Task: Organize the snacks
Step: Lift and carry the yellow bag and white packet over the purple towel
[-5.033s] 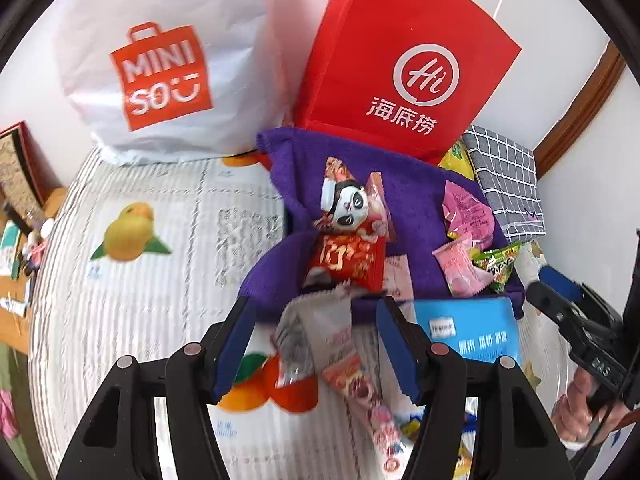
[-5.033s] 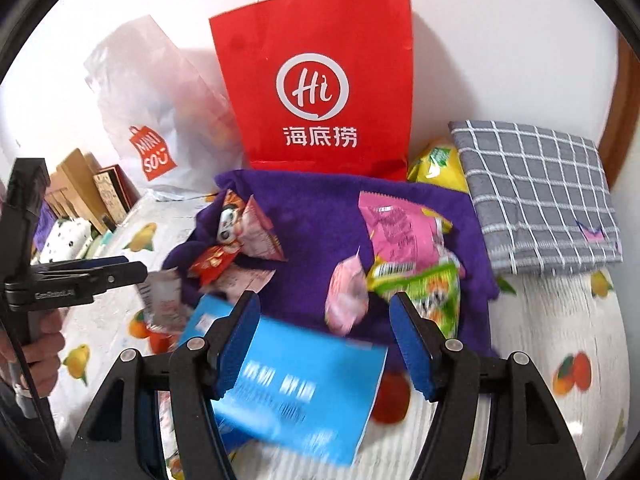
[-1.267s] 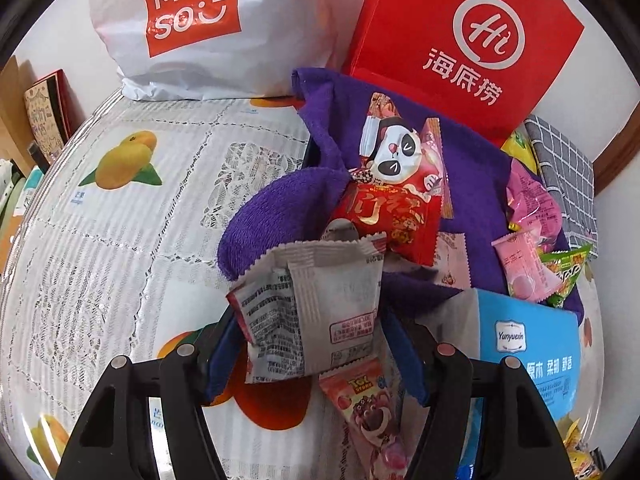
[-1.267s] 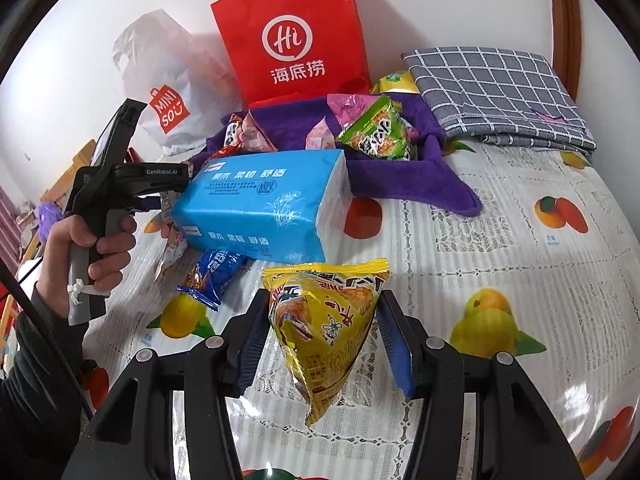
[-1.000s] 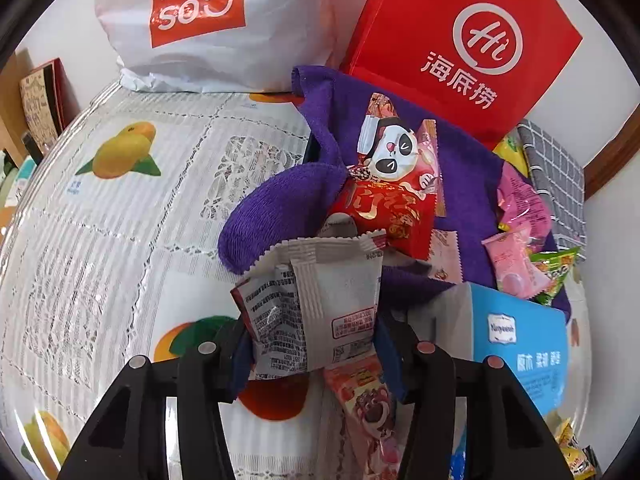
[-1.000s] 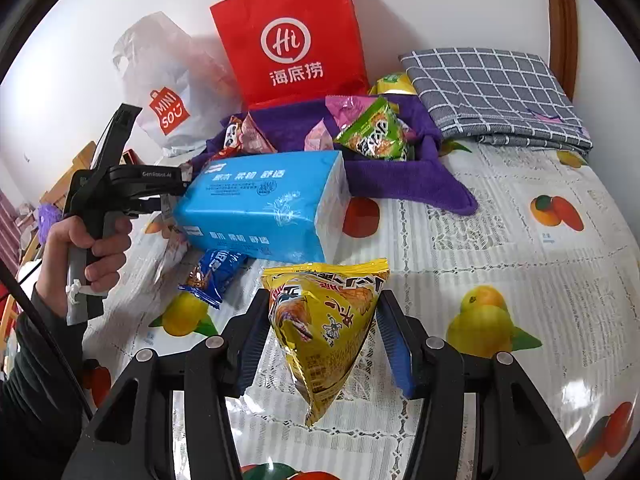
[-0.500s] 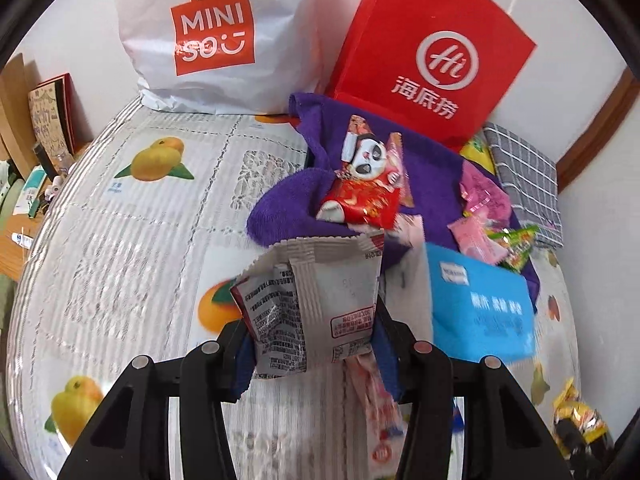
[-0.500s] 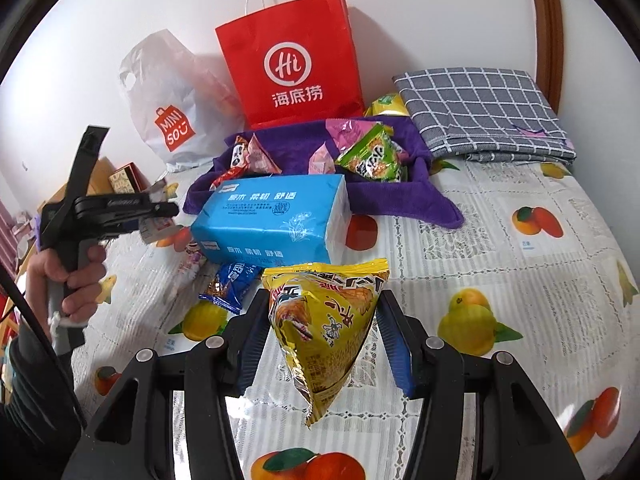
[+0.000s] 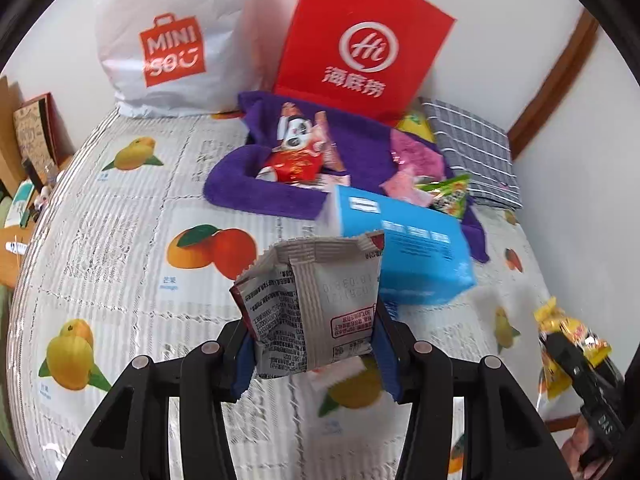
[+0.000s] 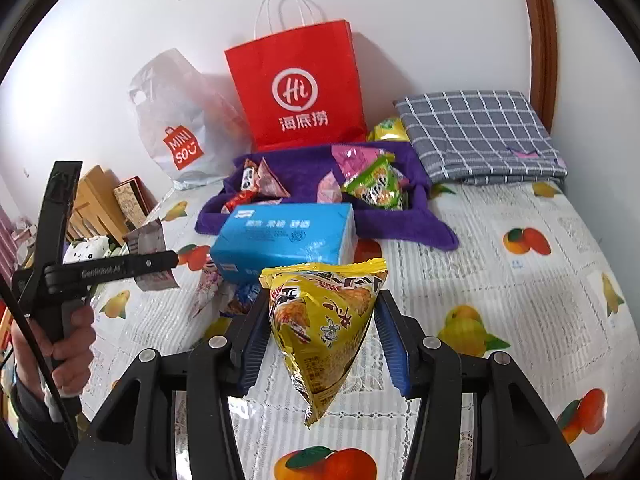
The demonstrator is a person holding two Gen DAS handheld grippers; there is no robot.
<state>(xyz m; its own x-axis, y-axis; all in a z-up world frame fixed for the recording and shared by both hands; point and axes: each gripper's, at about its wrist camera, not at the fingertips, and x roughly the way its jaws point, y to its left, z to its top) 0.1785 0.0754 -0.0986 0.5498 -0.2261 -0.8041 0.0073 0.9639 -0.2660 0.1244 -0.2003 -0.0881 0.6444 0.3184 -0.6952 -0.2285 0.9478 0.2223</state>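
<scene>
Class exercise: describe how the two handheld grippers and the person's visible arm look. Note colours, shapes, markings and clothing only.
Both the left gripper and the right gripper are matte black, with angular cut-out frames, round silver screws and blue ribbed pads inside the fingers. Seen side-on from the right wrist, the left one has a pistol-style handle and pale lettering along its top bar. The sleeve is dark.

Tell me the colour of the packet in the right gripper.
Yellow packet, with red and black print; clearest in the right wrist view.
</scene>
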